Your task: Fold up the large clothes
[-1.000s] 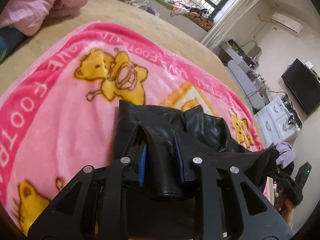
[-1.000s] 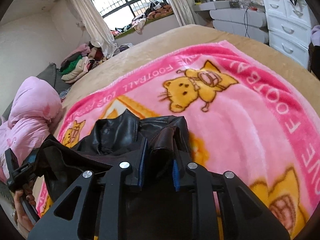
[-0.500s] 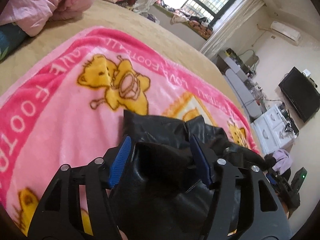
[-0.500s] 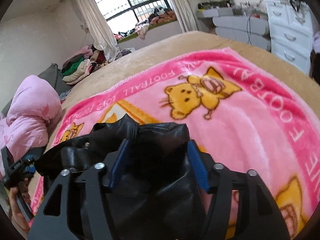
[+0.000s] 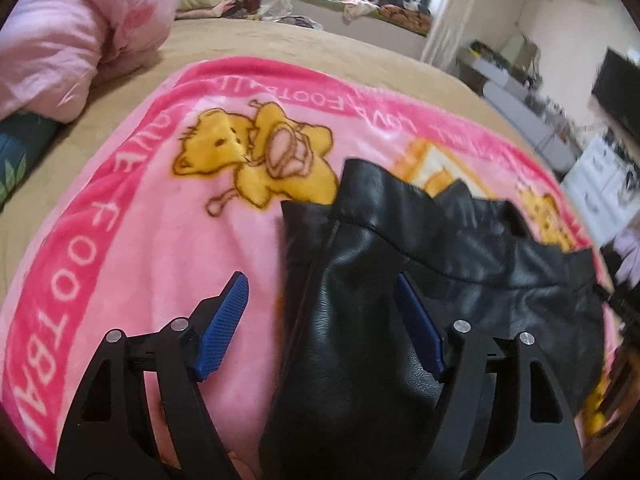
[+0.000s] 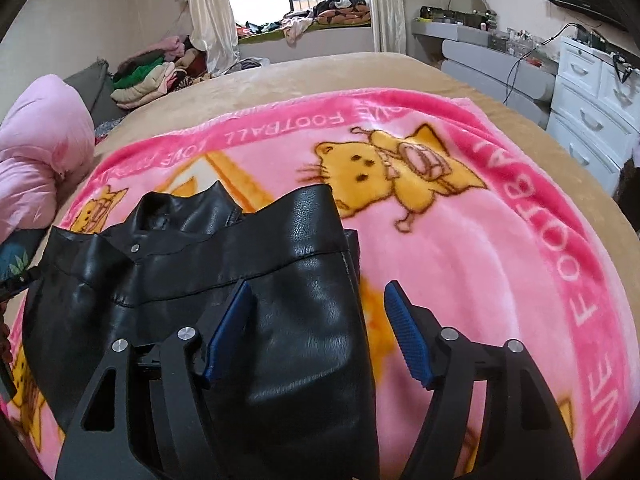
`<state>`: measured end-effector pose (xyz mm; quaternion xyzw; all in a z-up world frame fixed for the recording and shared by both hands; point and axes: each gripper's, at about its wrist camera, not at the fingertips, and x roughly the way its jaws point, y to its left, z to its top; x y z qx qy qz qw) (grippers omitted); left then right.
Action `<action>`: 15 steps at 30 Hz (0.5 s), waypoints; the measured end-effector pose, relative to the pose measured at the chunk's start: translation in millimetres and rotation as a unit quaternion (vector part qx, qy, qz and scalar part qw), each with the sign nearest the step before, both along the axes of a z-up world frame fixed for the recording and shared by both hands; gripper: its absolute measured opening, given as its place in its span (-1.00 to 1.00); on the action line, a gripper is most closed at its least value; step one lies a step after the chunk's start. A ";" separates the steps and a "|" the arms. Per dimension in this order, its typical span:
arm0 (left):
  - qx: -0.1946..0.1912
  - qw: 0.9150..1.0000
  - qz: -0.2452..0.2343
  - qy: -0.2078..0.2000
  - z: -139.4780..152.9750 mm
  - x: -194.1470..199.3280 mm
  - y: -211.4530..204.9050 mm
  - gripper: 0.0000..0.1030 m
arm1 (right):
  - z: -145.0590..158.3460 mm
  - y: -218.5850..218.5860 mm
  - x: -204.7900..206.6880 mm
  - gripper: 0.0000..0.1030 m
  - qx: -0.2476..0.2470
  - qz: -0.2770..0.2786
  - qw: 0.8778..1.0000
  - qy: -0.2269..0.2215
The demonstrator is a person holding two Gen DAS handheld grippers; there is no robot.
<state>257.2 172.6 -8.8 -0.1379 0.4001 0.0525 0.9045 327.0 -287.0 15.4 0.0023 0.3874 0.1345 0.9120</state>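
Observation:
A black leather jacket [image 5: 420,264] lies folded on a pink cartoon blanket [image 5: 140,216], collar toward the far side. My left gripper [image 5: 320,320] is open, its blue pads apart, with the jacket's folded left edge lying loose between and under them. In the right wrist view the jacket [image 6: 240,264] lies on the blanket [image 6: 480,248]. My right gripper [image 6: 318,328] is open over the jacket's right edge, which rests loose between the fingers. Neither gripper grips the leather.
The blanket covers a tan bed [image 6: 360,72]. A pink duvet [image 5: 60,40] is heaped at the bed's left, with piled clothes [image 6: 152,76] beyond. White drawers [image 6: 592,112] and a grey desk [image 6: 492,60] stand to the right.
Both grippers were shut on folds of the jacket one second ago. They opened and let the leather drop, then drew back and spread wider.

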 end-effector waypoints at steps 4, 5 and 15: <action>0.033 0.999 -0.012 -0.002 -3.0 2.9 -12.9 -0.66 | 2.0 1.6 -0.9 -0.65 -0.002 -0.002 1.000 -0.008; 0.036 0.999 -0.011 -0.004 -2.1 2.9 -14.2 -0.71 | 6.3 0.1 -3.5 -0.68 0.004 -0.003 1.000 -0.013; -0.007 0.994 0.023 -0.105 47.9 -0.6 -1.0 -0.87 | 50.6 -23.5 10.9 -0.76 0.107 -0.006 0.991 -0.074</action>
